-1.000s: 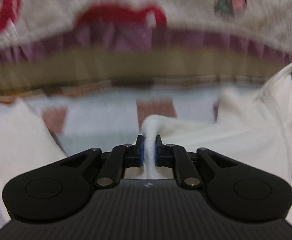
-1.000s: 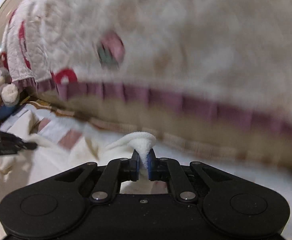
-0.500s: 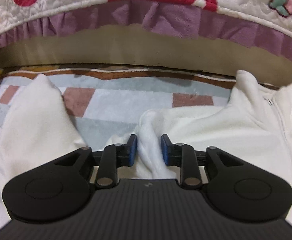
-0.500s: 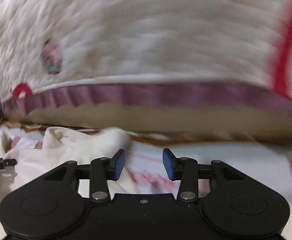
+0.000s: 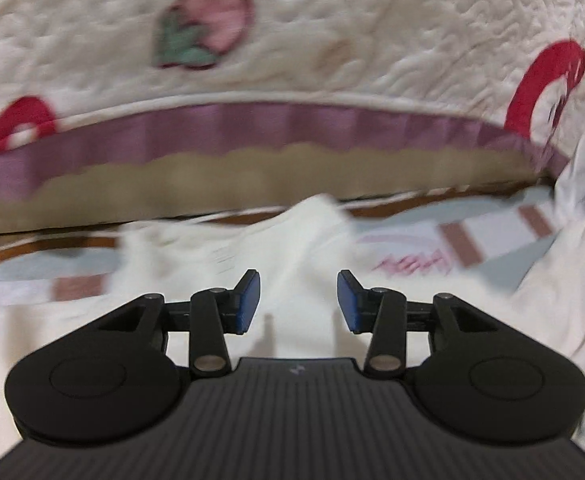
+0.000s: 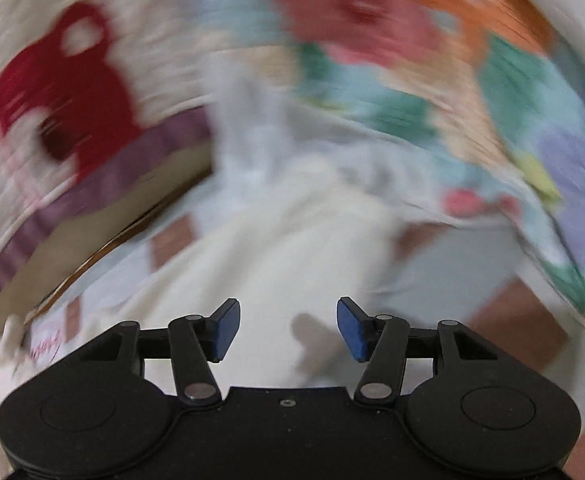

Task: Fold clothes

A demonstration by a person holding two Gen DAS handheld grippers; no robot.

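Both pinches of fleece have dropped free: left gripper [image 5: 297, 300] and right gripper [image 6: 287, 327] spreading wider, nothing between them, cream garment [image 5: 292, 248] lying below and ahead of the fingers on the patchwork mat [image 5: 488, 236], this fold apparently laid.

Motion blur smeared the whole right wrist view: the multicoloured patterned fabric [image 6: 432, 92] was unreadable, and the cream fleece garment [image 6: 292, 256] lost its outline. The pink lettering [image 5: 412, 266] on the bedsheet stayed illegible.

Garment [image 5: 292, 256] on patchwork mat [image 5: 488, 248], quilt [image 5: 332, 60] behind it, bedding pile [image 6: 472, 92] at right
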